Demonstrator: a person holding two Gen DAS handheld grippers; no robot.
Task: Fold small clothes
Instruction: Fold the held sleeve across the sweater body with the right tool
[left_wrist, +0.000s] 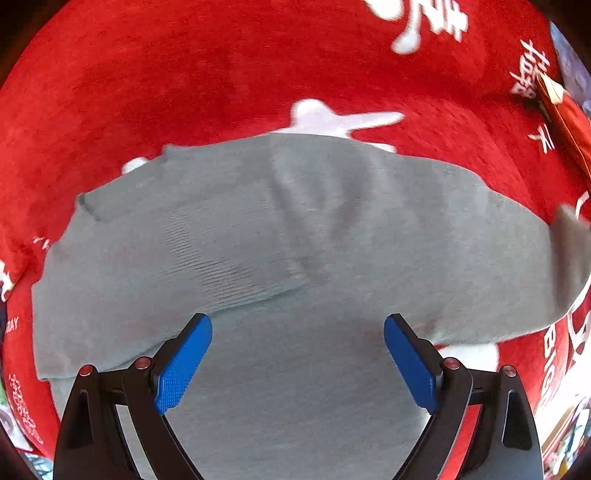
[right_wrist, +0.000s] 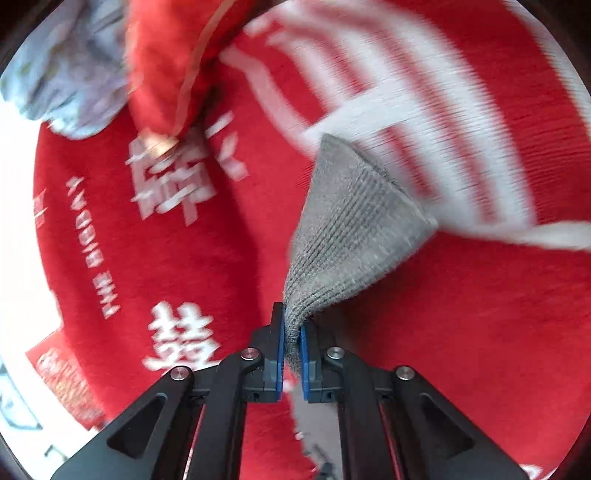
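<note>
The grey knit garment (left_wrist: 295, 229) lies spread on a red blanket (left_wrist: 184, 74) with white lettering, the left hand-held gripper (left_wrist: 297, 363) hanging wide open and empty above it while the right hand-held gripper (right_wrist: 291, 343) pinches its ribbed corner tight.

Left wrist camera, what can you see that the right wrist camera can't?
Only the left wrist view shows the left hand-held gripper, open, over the grey garment, which lies spread out with a ribbed cuff across it.

Only the right wrist view shows the right hand-held gripper shut on a pinched ribbed corner of the grey knit, and pale bluish fabric at the top left.

Both show grey knit cloth and the red blanket with white lettering underneath.
</note>
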